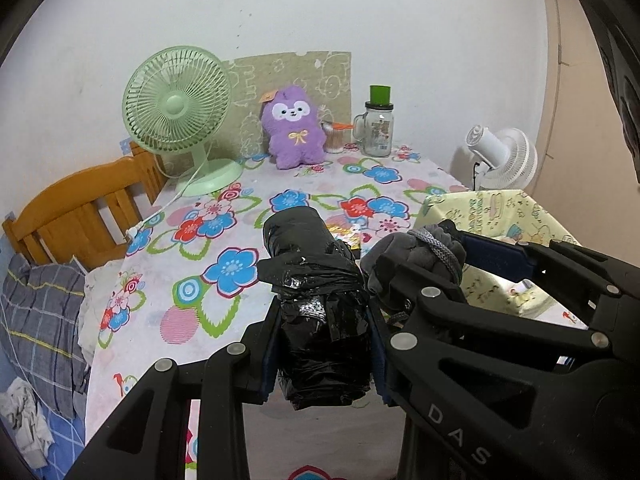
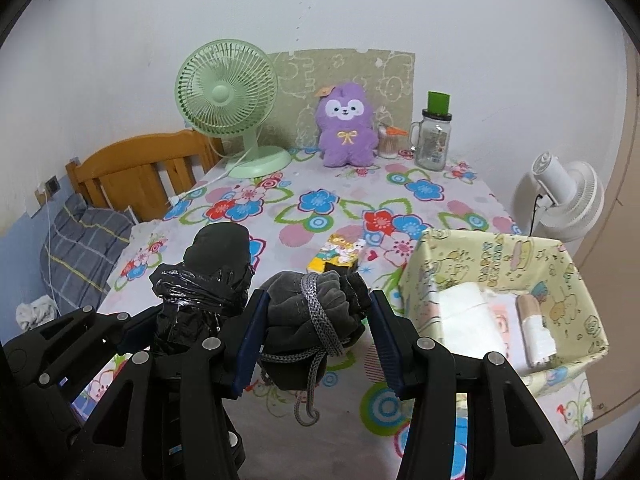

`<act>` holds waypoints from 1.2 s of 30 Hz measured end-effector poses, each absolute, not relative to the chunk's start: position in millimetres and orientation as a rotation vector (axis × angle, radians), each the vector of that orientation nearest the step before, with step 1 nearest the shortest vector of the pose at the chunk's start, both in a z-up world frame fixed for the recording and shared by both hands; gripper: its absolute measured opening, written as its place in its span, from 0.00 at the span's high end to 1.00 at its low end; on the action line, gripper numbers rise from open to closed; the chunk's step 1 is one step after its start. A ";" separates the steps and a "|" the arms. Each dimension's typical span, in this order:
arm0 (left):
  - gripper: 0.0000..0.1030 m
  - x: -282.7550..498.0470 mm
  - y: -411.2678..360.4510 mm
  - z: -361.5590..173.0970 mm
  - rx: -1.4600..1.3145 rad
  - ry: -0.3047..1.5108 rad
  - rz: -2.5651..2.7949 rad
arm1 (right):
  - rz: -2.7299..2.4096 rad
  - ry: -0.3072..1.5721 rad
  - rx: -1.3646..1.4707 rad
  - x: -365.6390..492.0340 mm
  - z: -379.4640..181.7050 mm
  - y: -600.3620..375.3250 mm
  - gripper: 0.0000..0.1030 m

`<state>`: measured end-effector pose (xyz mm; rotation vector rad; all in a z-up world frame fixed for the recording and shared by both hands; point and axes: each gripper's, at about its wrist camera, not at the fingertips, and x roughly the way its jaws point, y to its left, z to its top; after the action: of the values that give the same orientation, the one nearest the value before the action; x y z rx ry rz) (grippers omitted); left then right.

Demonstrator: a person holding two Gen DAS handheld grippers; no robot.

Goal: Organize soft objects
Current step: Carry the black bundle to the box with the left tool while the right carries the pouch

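Observation:
My left gripper is shut on a black plastic-wrapped bundle, held above the flowered table. The bundle also shows in the right wrist view. My right gripper is shut on a dark grey drawstring pouch with a grey braided cord, close beside the bundle. The pouch also shows in the left wrist view. A yellow cartoon-print fabric box stands at the right and holds white tissue and a small bottle. A purple plush toy sits at the table's far edge.
A green desk fan, a glass jar with a green lid and a cotton-swab cup stand at the back. A small colourful packet lies mid-table. A white fan is off the right edge, a wooden headboard at left.

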<state>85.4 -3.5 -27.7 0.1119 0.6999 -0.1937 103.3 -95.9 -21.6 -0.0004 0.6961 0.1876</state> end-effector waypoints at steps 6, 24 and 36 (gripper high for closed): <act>0.63 80.9 -17.5 -18.5 0.122 0.684 -0.205 | 0.172 0.681 0.014 97.6 -12.4 -112.8 0.48; 0.63 82.7 -64.8 1.9 0.170 0.644 -0.288 | 0.093 0.656 0.030 94.5 9.2 -158.3 0.48; 0.63 88.9 -97.4 5.6 0.210 0.631 -0.328 | 0.045 0.651 0.042 96.9 12.2 -191.6 0.48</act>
<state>88.9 -97.4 5.6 0.2100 0.6307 -0.3283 96.9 -191.6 12.2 0.0421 0.6511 0.0447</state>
